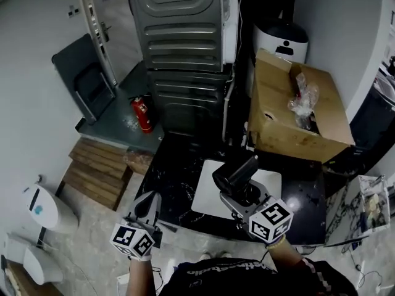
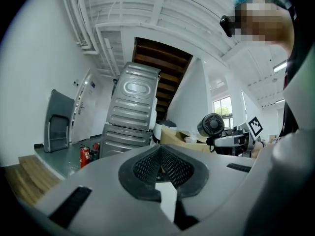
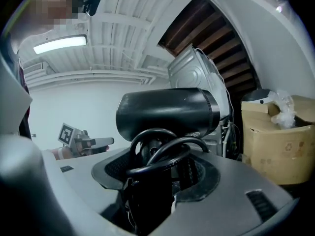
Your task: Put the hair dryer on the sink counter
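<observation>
Gripping the dryer point(image 3: 167, 114) by its stiff handle, the right claw point(image 3: 153, 178) seems well placed: light, smooth plastic, cord point(image 3: 162, 149) looped just above; left claw point(image 2: 165, 176) closed, empty

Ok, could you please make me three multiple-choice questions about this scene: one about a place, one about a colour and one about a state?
1. Where does the fire extinguisher stand?
A. on a shelf
B. on the grey floor, by the left side of the grey ribbed machine
C. on a chair

2. What colour is the hair dryer?
A. white
B. black
C. pink

3. In what state is the right claw?
A. open and empty
B. shut on a towel
C. shut on the hair dryer

Answers:
1 B: the head view shows it upright on the floor beside the machine.
2 B: its barrel is black in the right gripper view.
3 C: the dryer's handle and looped cord sit between the jaws.
</observation>
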`<act>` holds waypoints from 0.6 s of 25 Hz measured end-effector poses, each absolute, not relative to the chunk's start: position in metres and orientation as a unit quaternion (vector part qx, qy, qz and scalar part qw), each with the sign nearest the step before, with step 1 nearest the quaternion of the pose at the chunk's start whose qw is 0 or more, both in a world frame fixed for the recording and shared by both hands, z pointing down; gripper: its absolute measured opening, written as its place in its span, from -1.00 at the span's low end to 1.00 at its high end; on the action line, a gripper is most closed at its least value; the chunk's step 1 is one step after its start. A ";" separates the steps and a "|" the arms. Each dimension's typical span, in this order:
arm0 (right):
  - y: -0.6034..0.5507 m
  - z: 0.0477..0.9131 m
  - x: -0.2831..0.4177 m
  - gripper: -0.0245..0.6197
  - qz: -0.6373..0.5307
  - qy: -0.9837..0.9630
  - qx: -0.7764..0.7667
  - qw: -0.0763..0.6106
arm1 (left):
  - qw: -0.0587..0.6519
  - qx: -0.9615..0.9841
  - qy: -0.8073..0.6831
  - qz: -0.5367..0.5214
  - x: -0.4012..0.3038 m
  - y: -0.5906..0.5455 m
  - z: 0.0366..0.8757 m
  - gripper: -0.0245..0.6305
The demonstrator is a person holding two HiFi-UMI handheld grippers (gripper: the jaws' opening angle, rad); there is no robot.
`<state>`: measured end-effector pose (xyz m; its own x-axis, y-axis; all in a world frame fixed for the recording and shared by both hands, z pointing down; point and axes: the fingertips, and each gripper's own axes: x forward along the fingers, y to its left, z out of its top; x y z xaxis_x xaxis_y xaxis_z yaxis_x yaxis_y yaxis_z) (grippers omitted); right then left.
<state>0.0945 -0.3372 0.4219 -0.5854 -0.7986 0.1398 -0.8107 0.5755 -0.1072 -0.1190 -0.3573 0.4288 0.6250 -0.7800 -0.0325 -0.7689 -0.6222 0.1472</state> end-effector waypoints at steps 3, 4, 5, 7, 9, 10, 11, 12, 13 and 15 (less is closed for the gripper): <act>-0.351 0.434 0.067 -0.04 0.090 -0.899 0.426 0.052 | 0.072 0.883 -0.462 -0.047 -0.145 -0.351 0.437 -0.88; -0.355 0.438 0.058 -0.04 0.095 -0.902 0.418 0.057 | 0.076 0.878 -0.470 -0.047 -0.153 -0.349 0.439 -0.88; -0.359 0.443 0.049 -0.03 0.100 -0.905 0.410 0.063 | 0.077 0.875 -0.475 -0.046 -0.160 -0.345 0.442 -0.88; -0.366 0.455 0.031 -0.03 0.109 -0.910 0.394 0.076 | 0.079 0.870 -0.485 -0.043 -0.174 -0.337 0.448 -0.88; -0.373 0.469 0.014 -0.04 0.118 -0.913 0.379 0.092 | 0.086 0.861 -0.500 -0.043 -0.187 -0.330 0.452 -0.88; -0.378 0.477 0.006 -0.03 0.126 -0.914 0.373 0.101 | 0.088 0.857 -0.505 -0.043 -0.193 -0.327 0.454 -0.88; -0.382 0.486 0.000 -0.04 0.135 -0.913 0.368 0.110 | 0.090 0.854 -0.510 -0.042 -0.198 -0.324 0.458 -0.88; -0.386 0.496 -0.007 -0.04 0.145 -0.913 0.364 0.118 | 0.093 0.850 -0.516 -0.041 -0.204 -0.320 0.461 -0.88; -0.391 0.506 -0.013 -0.03 0.156 -0.911 0.360 0.125 | 0.096 0.846 -0.522 -0.039 -0.210 -0.317 0.464 -0.88; -0.401 0.526 -0.025 -0.03 0.174 -0.908 0.354 0.142 | 0.100 0.840 -0.533 -0.035 -0.222 -0.311 0.470 -0.88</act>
<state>-0.0255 -0.4006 0.5265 -0.7092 -0.5937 0.3802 -0.6922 0.6888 -0.2155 -0.2219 -0.3110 0.4695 0.4299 -0.9017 0.0474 -0.8875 -0.4123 0.2061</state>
